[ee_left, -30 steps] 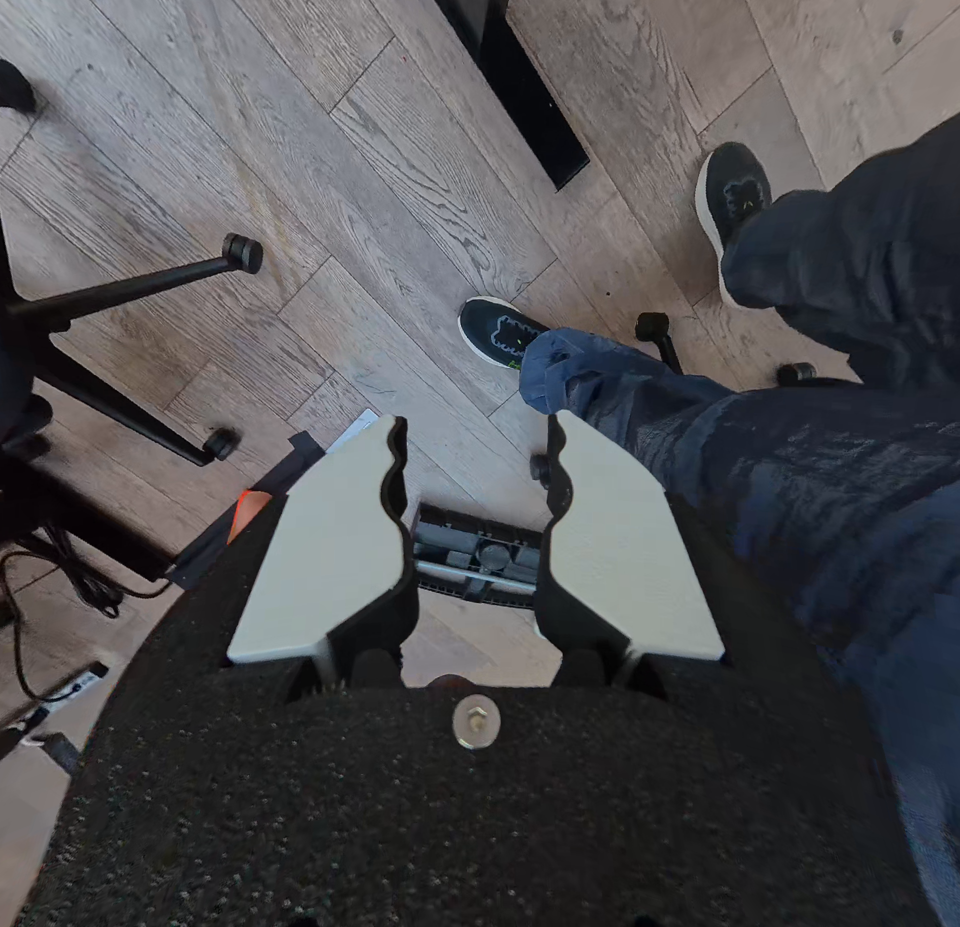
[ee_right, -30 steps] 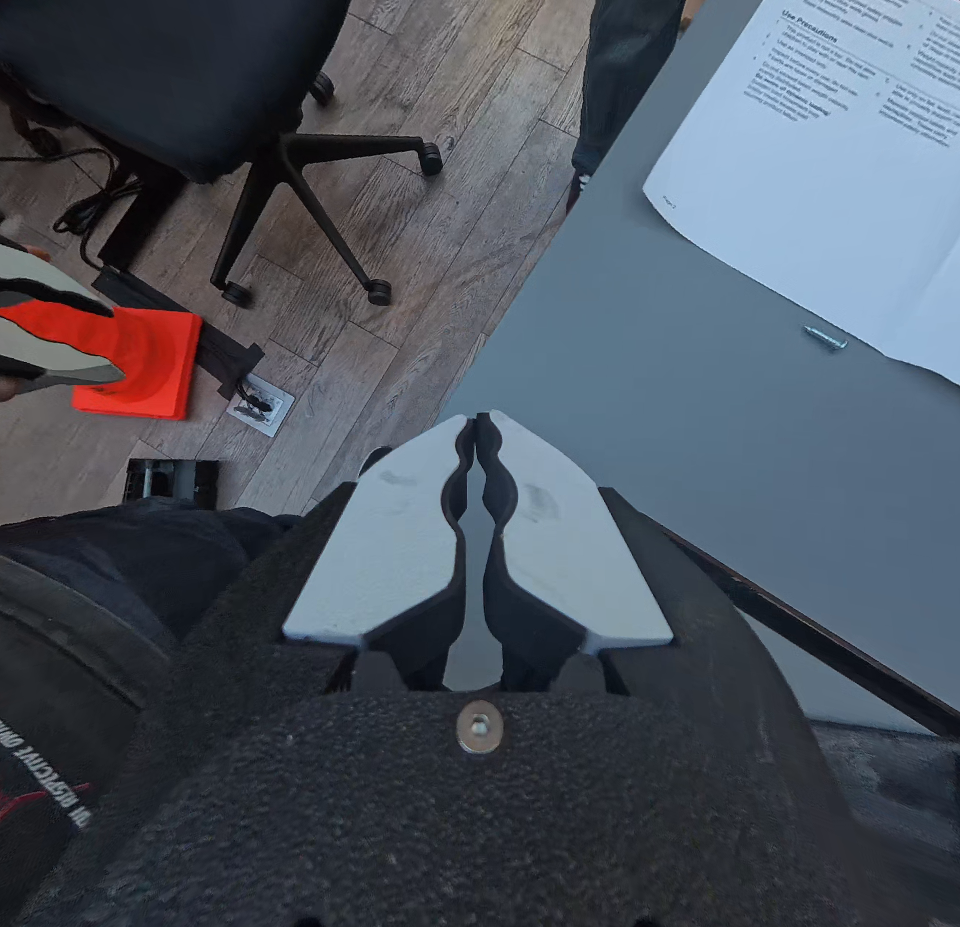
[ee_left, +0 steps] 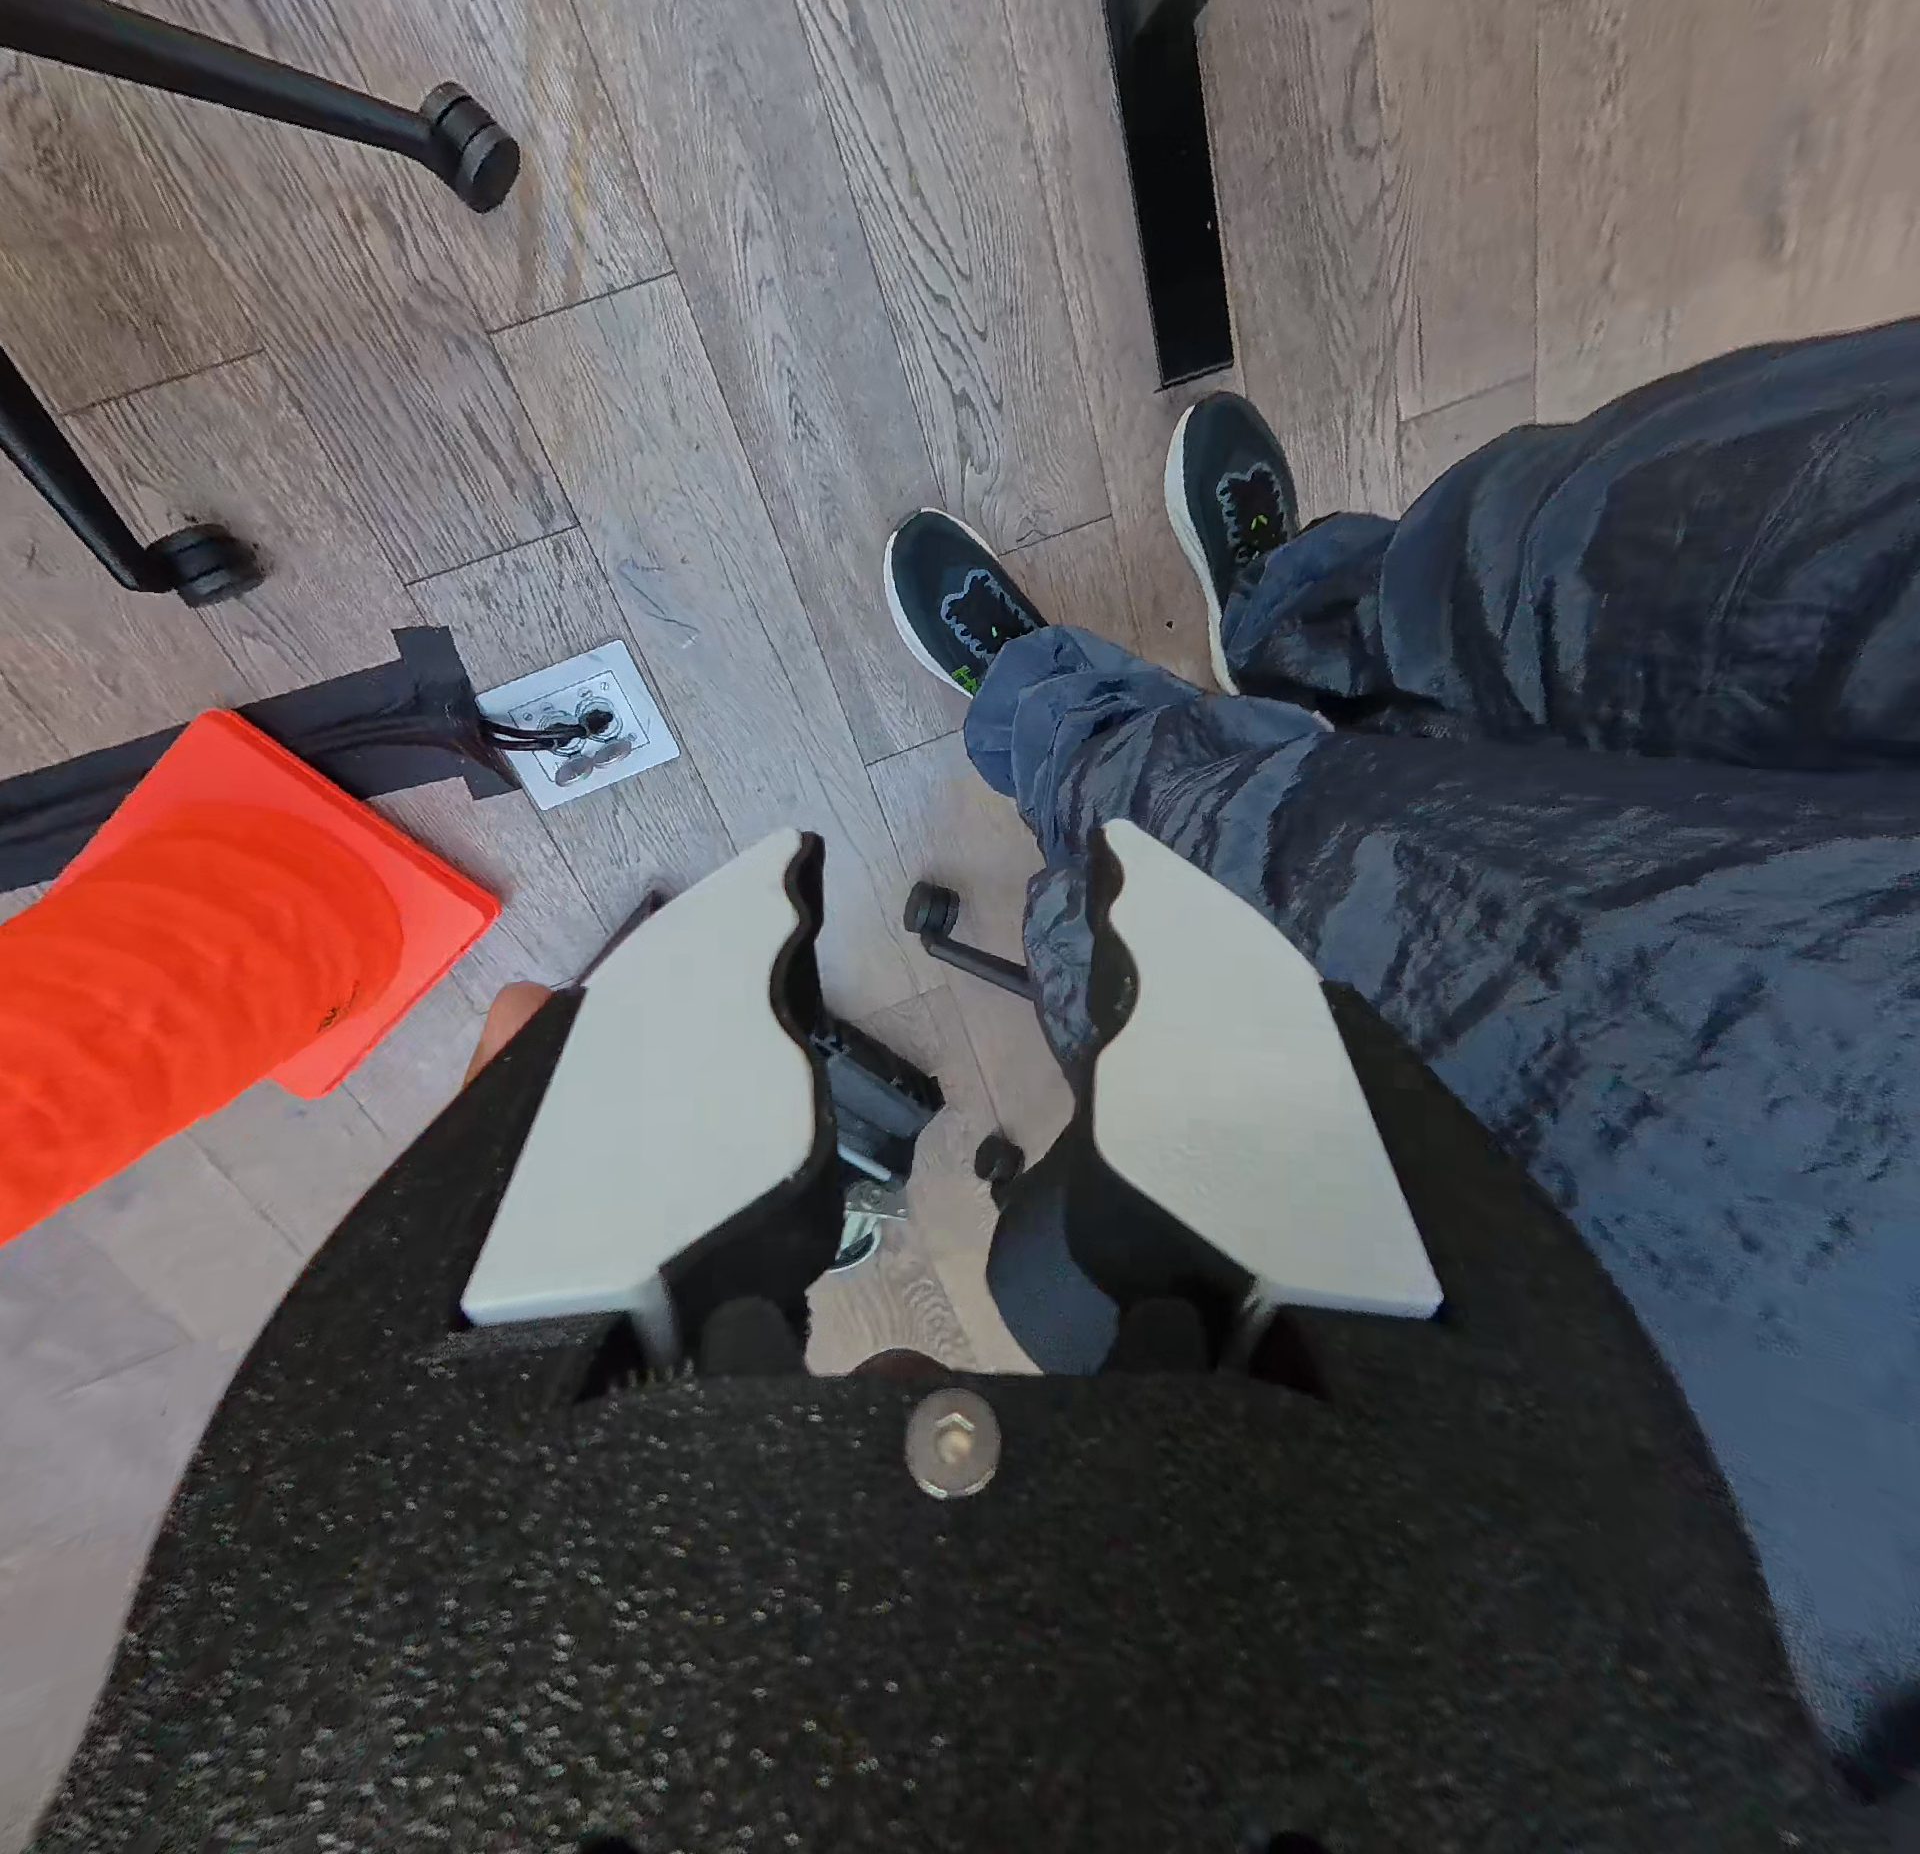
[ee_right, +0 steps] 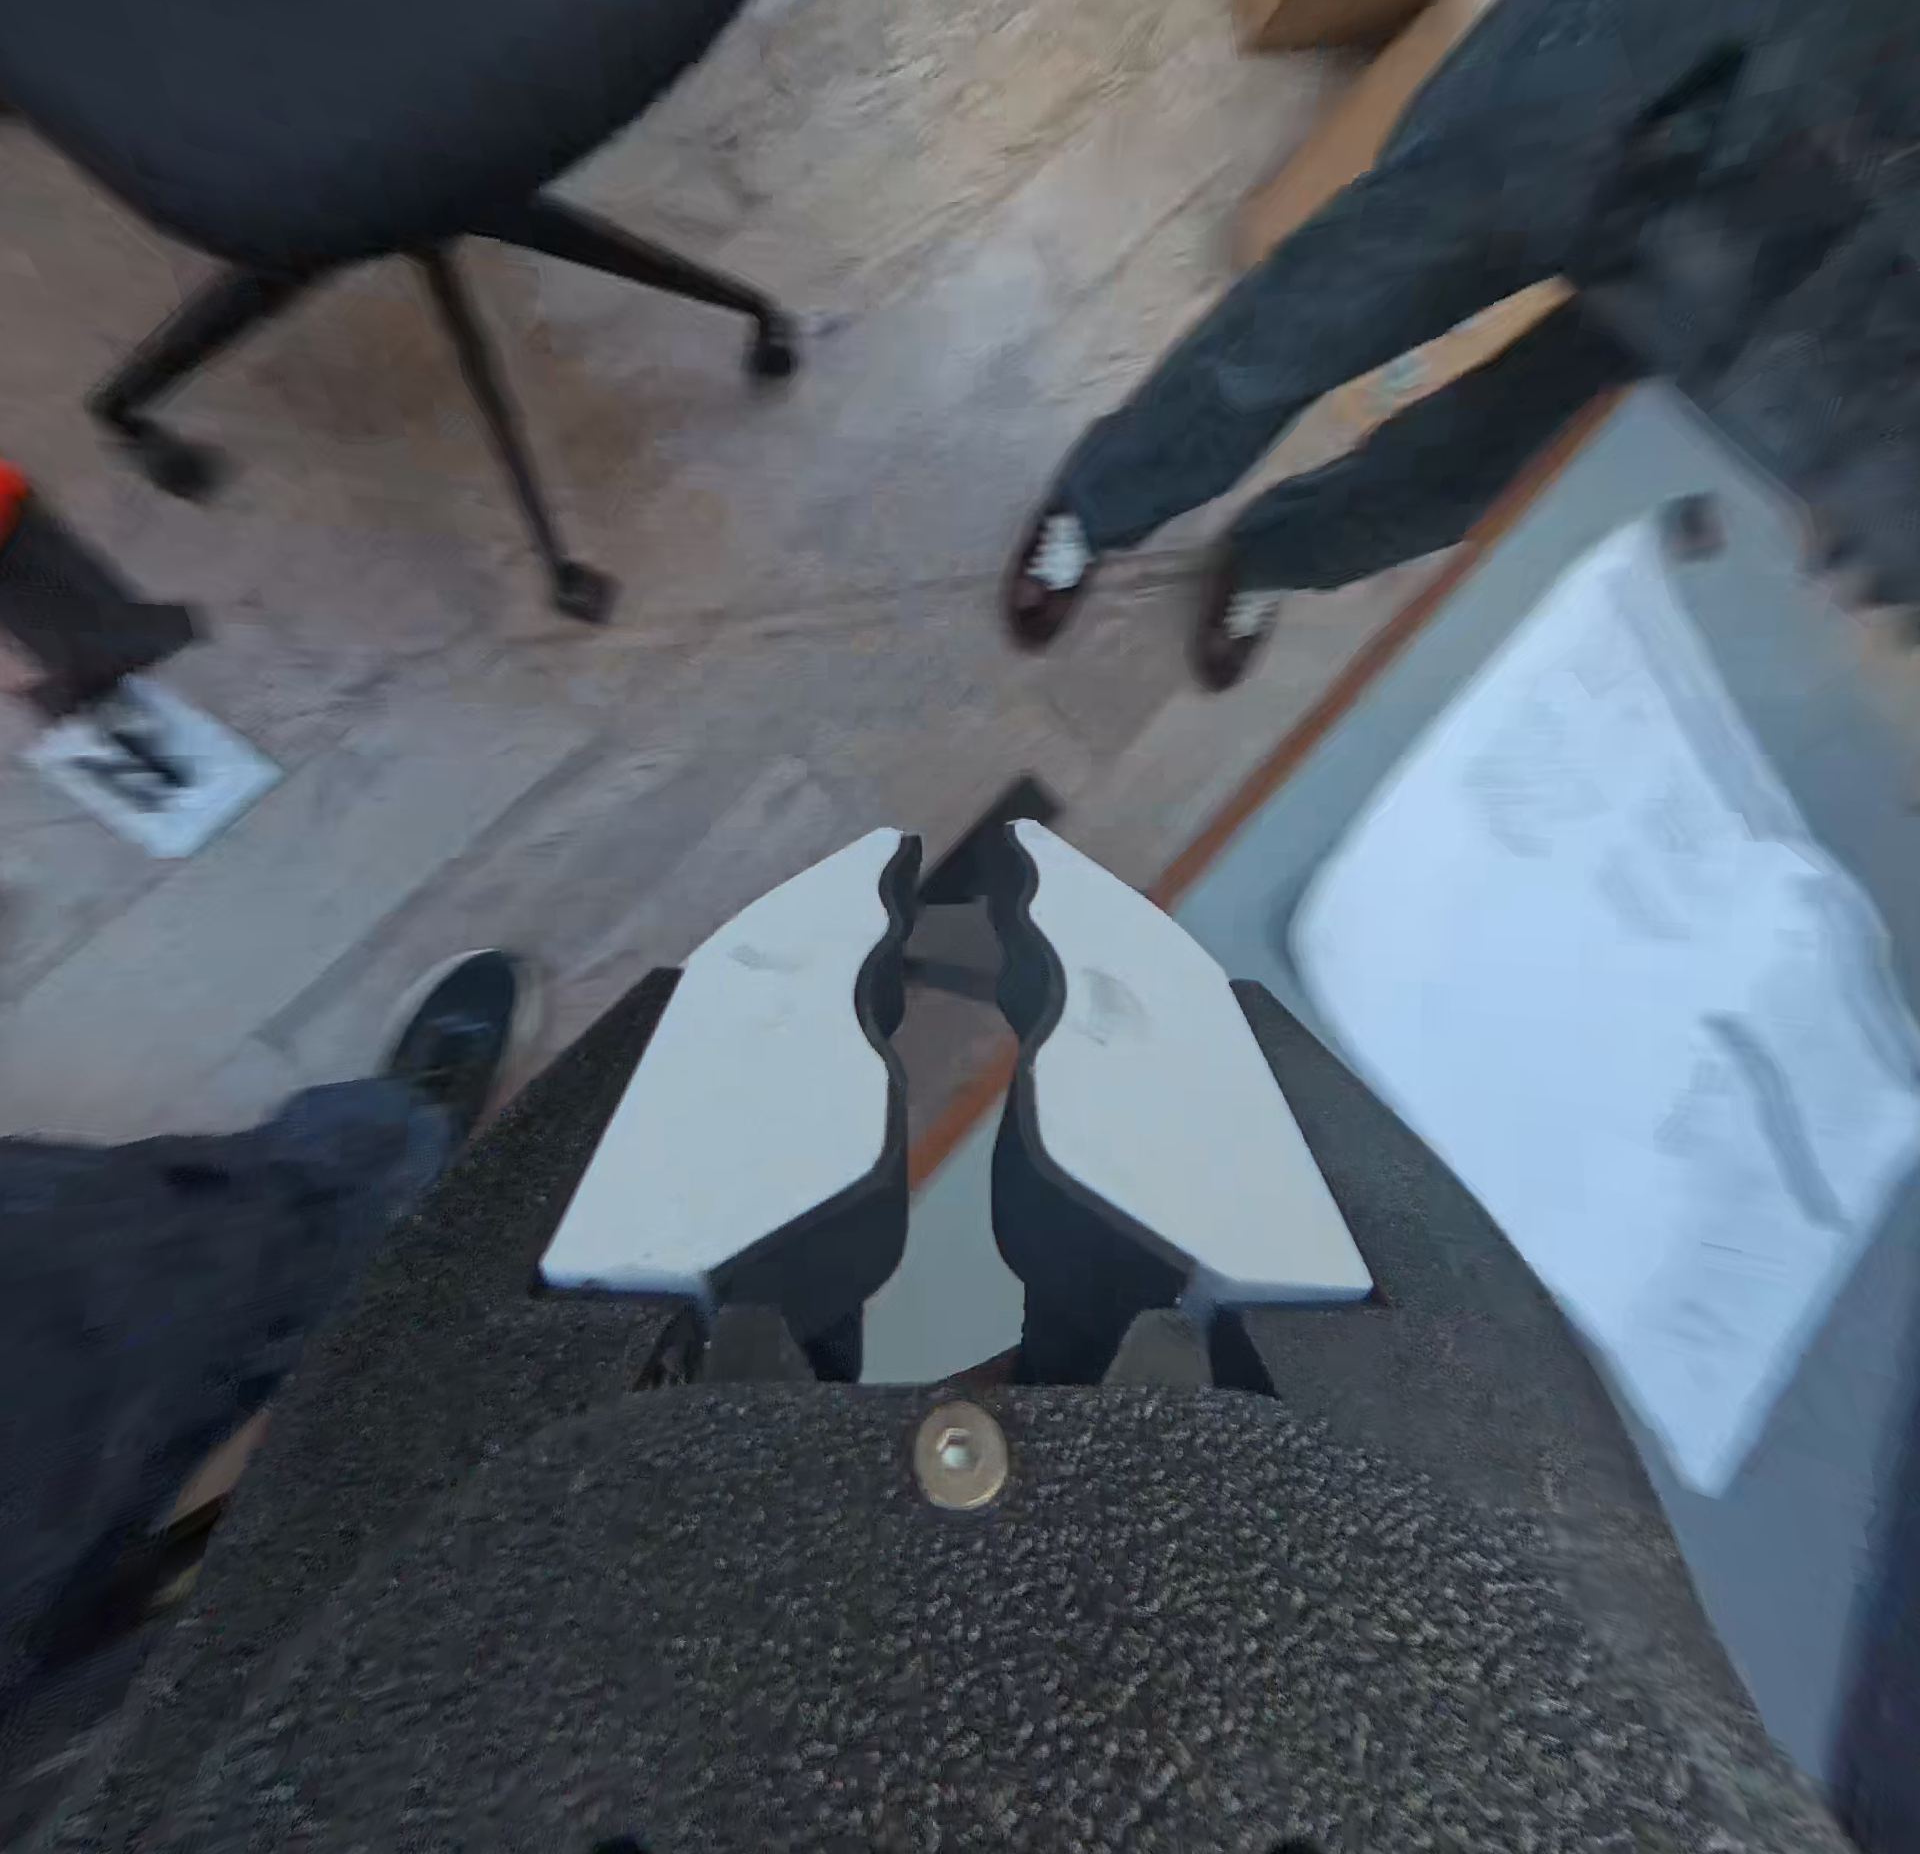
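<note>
My left gripper (ee_left: 956, 846) is open and empty. It hangs over a wooden floor (ee_left: 727, 350), beside the seated person's leg in dark blue trousers (ee_left: 1455, 973). An orange cone (ee_left: 208, 931) stands at its left. My right gripper (ee_right: 958, 840) is open by a narrow gap and holds nothing. It hangs over the edge of a grey table (ee_right: 1231, 916) on which a white printed sheet (ee_right: 1610, 973) lies. The right wrist view is blurred by motion.
A floor socket plate (ee_left: 577, 724) with a plugged cable lies by the cone. Black chair legs with castors (ee_left: 468, 152) stand at the upper left. An office chair (ee_right: 312, 90) and another person's legs (ee_right: 1299, 381) are past the table. The seated person's black shoes (ee_left: 961, 609) rest on the floor. One gripper's finger ends stand about 40 cm off the other's.
The left view has swung so the cone and socket plate show fully; its jaws stay open. The right jaws have parted a little, and that view has swung off the table towards the floor.
</note>
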A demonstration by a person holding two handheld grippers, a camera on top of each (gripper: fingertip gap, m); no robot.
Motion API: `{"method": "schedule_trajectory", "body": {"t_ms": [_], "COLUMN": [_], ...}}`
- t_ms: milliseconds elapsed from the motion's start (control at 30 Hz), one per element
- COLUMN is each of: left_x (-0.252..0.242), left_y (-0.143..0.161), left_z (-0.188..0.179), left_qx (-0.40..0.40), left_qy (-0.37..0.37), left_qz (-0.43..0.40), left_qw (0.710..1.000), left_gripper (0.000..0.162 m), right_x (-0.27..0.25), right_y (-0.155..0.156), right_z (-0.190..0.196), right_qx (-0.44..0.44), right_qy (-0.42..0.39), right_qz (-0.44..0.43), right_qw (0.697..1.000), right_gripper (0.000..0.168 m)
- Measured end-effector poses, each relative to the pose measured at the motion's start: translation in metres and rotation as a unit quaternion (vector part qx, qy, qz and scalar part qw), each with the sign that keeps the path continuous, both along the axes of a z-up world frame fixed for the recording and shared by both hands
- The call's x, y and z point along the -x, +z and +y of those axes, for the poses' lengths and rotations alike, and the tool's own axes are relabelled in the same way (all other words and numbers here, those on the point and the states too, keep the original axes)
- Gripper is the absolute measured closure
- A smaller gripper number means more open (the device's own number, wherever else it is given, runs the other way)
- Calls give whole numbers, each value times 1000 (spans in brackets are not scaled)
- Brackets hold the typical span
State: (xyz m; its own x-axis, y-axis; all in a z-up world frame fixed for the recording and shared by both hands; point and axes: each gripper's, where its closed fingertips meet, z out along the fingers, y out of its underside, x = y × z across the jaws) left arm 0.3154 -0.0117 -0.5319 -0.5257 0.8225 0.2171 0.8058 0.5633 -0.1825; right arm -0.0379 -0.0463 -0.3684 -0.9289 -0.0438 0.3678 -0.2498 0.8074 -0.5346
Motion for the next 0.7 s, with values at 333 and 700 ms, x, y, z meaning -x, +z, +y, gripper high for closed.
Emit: {"method": "schedule_trajectory", "body": {"t_ms": [333,700], "left_x": [-31,52], "left_y": [-12,2], "left_z": [41,28], "left_qx": [-23,-1], "left_qy": [-26,-33], "left_qz": [-50,-9], "left_qw": [998,999], "left_gripper": [113,113], "right_x": [408,193], "right_y": [249,70], "right_z": [63,52], "right_qx": [89,4], "right_qy": [-244,33], "right_qz": [313,184], "right_qw": [913,982], "right_gripper": [168,168]}}
